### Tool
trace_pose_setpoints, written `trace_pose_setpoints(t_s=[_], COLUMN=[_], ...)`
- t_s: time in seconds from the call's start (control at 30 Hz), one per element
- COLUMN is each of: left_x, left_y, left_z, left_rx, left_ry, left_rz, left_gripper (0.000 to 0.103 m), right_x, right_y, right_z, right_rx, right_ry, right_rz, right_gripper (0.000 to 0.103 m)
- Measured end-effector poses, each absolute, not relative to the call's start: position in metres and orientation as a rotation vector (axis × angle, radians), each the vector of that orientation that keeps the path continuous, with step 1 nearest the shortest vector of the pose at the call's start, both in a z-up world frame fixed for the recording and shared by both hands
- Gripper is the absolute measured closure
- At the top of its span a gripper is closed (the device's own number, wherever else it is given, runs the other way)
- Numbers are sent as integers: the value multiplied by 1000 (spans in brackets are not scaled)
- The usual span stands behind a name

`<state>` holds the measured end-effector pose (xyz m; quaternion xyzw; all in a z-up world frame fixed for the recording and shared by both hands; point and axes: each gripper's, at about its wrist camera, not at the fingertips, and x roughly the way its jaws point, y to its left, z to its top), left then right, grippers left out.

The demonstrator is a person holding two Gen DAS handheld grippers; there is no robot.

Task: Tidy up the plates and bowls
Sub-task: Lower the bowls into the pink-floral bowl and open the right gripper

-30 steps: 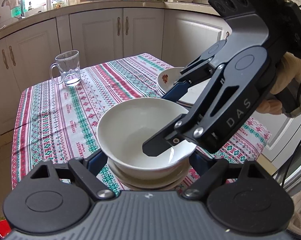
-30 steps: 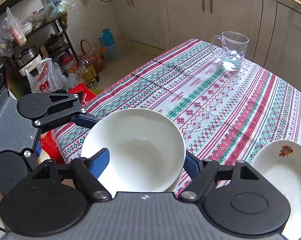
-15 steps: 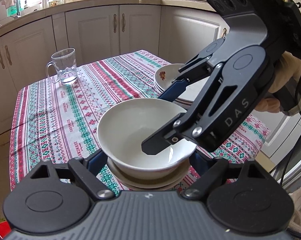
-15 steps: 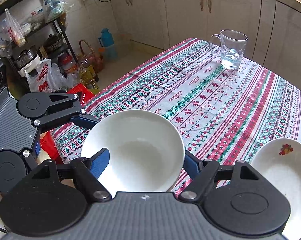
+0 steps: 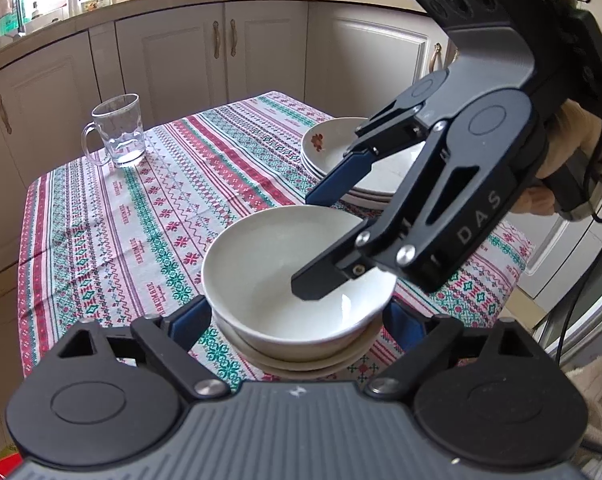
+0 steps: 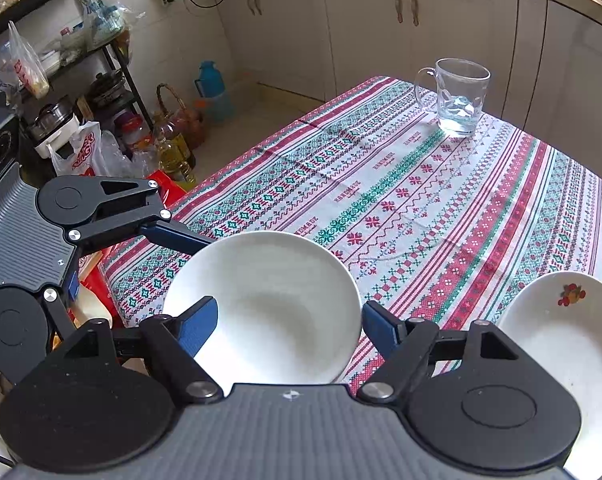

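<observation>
A plain white bowl (image 5: 269, 276) sits on top of a small stack of dishes (image 5: 301, 364) near the front edge of the table. My left gripper (image 5: 295, 314) has a finger on each side of the bowl's lower wall; its jaws are opening and the pads look just off the bowl. My right gripper (image 5: 307, 244) reaches in from the right, one finger over the bowl's inside, the other beyond its far rim, not pressing. In the right wrist view the bowl (image 6: 277, 304) lies under the right gripper (image 6: 291, 307), and one left finger (image 6: 173, 236) reaches its rim.
A stack of flowered plates (image 5: 329, 148) stands behind the bowl, to the right. A glass mug (image 5: 119, 132) with a little water is at the far left corner of the patterned tablecloth (image 5: 141, 220). Bottles (image 6: 173, 148) and a cluttered shelf (image 6: 41, 80) stand beyond the table's edge.
The left view has tipped slightly, and the left fingers have eased a little outward from the bowl. The bowl and the right gripper have stayed where they were.
</observation>
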<state>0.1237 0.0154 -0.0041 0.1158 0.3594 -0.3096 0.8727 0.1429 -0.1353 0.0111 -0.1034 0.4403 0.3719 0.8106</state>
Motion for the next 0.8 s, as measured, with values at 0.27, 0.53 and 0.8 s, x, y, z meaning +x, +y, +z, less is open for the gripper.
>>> trace_pose_setpoints(t_s=[0.27, 0.53, 0.8], left_x=[110, 97, 97], left_y=[32, 46, 55], left_z=[0, -2, -14], left_rx=[236, 227, 242], left_ry=[729, 680, 636], left_rz=[-652, -642, -643], left_gripper=[11, 10, 10], right_x=[128, 107, 78], right_y=[-133, -126, -135], right_z=[11, 14, 21], right_rx=[-259, -353, -409], right_ry=[903, 828, 780], right_rz=[760, 719, 686], right_gripper=[4, 0, 0])
